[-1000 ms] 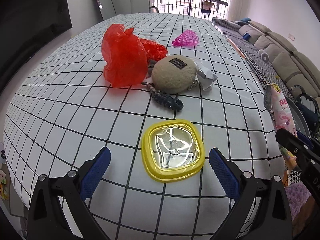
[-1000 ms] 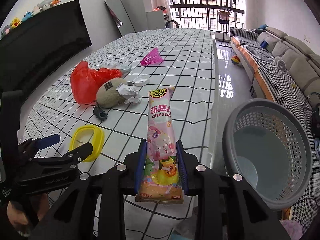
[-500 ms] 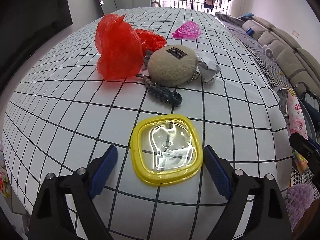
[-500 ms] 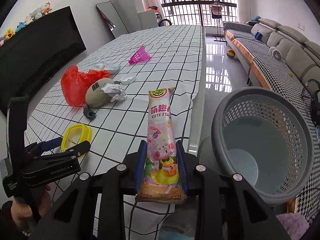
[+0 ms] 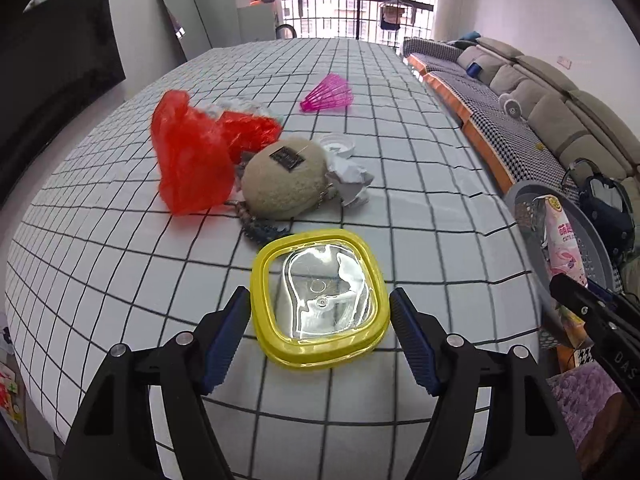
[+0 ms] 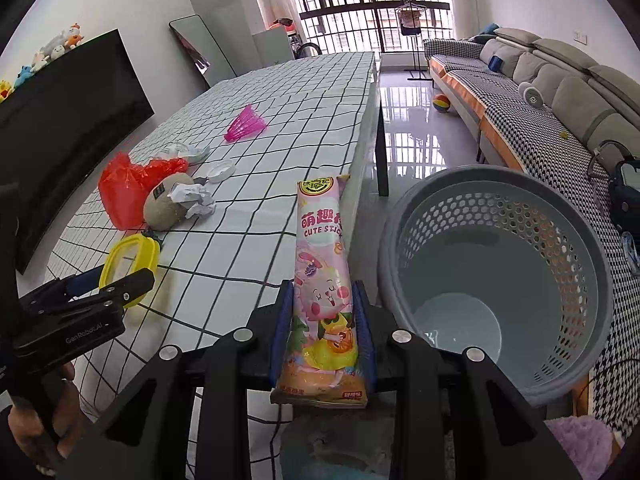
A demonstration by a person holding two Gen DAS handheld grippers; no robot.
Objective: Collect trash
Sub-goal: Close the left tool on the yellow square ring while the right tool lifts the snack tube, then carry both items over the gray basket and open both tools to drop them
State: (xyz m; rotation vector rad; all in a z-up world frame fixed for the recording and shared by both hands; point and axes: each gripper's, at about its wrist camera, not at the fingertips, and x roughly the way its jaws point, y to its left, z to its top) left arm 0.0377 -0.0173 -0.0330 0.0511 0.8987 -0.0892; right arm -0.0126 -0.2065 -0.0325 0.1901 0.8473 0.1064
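- Right gripper point(image 6: 323, 336): jaws clamped on the lower part of a long pink printed snack wrapper point(image 6: 322, 276), which stands upright between the pads with its top free; held this way it can drop cleanly once released; it sits at the worktop edge, just beside the round grey perforated plastic basket point(image 6: 592, 280) on the floor (empty, as far as the right wrist view shows), and not yet over the opening.
- Left gripper point(image 5: 320, 332): jaws apart and closing, one blue pad either side of a square yellow-rimmed lid with a clear glossy centre point(image 5: 320, 296); the lid lies flat on the worktop between the pads; whether the pads already touch its rim cannot be told, though a thin gap seems to remain on the right; the side-on approach suits a flat item that offers only its rim to grip.
- Worktop point(image 5: 100, 264), covered in a white cloth with a black grid: remaining items cluster beyond the lid; a crumpled red plastic bag point(image 5: 192, 160), a round beige plush pouch point(image 5: 284, 184) touching it, a ball of crumpled white paper point(image 5: 352, 184) against the pouch, a small white round cap point(image 5: 338, 144) behind, and a pink plastic shuttlecock point(image 5: 328, 98) lying apart further back.
- Assessment: wrapper is nearest to disposal; lid pickup is under way; most of the collecting appears outstanding.
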